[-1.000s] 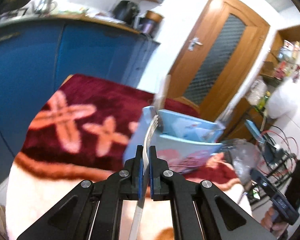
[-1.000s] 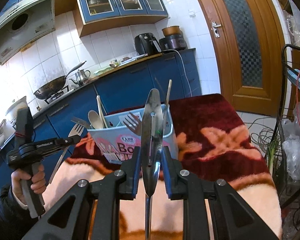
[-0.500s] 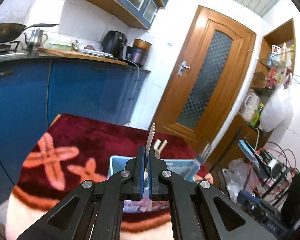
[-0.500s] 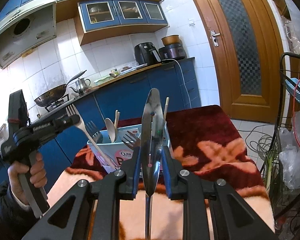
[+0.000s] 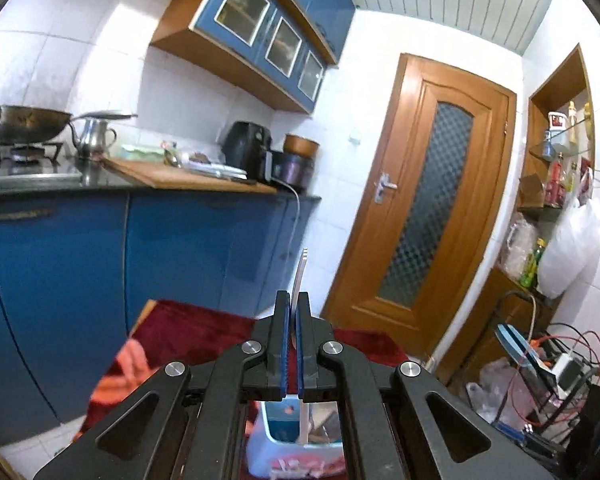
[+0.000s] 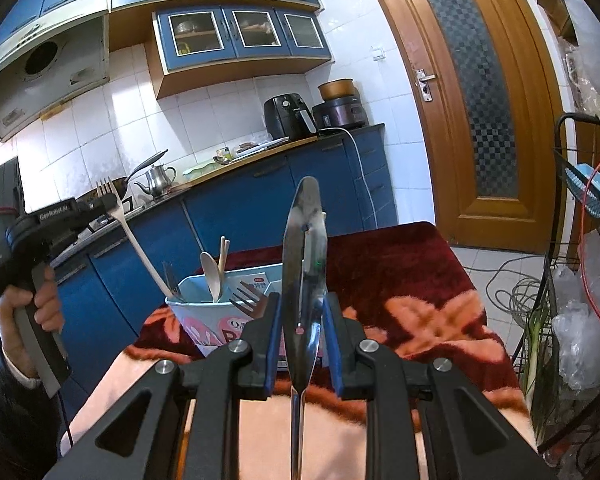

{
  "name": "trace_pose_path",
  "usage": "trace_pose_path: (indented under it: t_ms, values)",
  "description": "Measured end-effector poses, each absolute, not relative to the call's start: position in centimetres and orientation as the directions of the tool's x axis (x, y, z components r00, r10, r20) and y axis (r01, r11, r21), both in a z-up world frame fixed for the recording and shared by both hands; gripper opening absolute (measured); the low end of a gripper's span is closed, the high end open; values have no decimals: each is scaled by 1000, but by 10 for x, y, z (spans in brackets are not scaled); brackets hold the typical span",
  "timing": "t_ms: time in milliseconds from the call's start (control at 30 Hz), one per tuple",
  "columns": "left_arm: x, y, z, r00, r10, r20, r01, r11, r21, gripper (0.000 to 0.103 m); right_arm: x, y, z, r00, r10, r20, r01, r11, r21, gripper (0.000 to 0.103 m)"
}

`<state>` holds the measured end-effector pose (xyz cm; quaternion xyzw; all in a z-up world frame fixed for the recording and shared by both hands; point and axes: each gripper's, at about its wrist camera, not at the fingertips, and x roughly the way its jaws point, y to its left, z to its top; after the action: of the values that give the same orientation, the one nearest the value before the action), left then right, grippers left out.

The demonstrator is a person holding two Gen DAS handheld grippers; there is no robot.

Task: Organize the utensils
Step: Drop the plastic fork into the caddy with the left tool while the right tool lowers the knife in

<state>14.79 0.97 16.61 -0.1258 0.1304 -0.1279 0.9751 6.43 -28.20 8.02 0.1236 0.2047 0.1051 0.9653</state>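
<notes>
Since half a second ago my left gripper (image 5: 292, 312) has tilted its nose up: the bin (image 5: 278, 446) has slid from the middle of its view to the bottom edge, under the fingers, and the wall cabinets and door now fill most of that view. Its jaws are still clamped on the white fork (image 5: 301, 280), tines pointing up past the tips. From my right wrist view, that fork (image 6: 134, 236) has lifted at the tine end, which now shows in front of the stove, and its handle runs down and right so the end reaches just inside the bin's (image 6: 204, 320) left rim. My left hand (image 6: 26, 308) holds the left gripper (image 6: 110, 200) to the left of the bin, above the red blanket (image 6: 400, 280).

My right gripper (image 6: 302, 308) has hardly moved. Its jaws are pressed on the bowl of a steel spoon (image 6: 302, 264), held upright and edge-on, the handle dropping between the fingers toward me. The bin sits just beyond its tips, a little left, a little lower in view than before. A wooden spoon (image 6: 211, 276), chopsticks (image 6: 223, 258) and a dark fork (image 6: 250, 300) stand in it.
</notes>
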Motion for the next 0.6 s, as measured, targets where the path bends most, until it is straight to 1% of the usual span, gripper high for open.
trace_pose_path:
  t_ms: [100, 167, 367, 467, 600]
  values:
    - [149, 8, 168, 953, -236, -192, 190, 954, -233, 2, 67, -281, 86, 900, 246, -359, -153, 951, 268, 23]
    - [152, 3, 165, 958, -217, -188, 178, 963, -203, 2, 69, -280, 90, 907, 239, -348, -153, 954, 256, 23]
    - [167, -7, 139, 944, -230, -237, 188, 964, -189, 2, 83, -270, 108, 939, 200, -280, -152, 971, 185, 23]
    - [175, -11, 123, 936, -235, -264, 190, 964, -184, 2, 97, -263, 116, 956, 181, -229, -150, 977, 149, 23]
    - [180, -16, 111, 933, -236, -273, 193, 965, -177, 2, 119, -252, 122, 972, 171, -164, -154, 982, 109, 23]
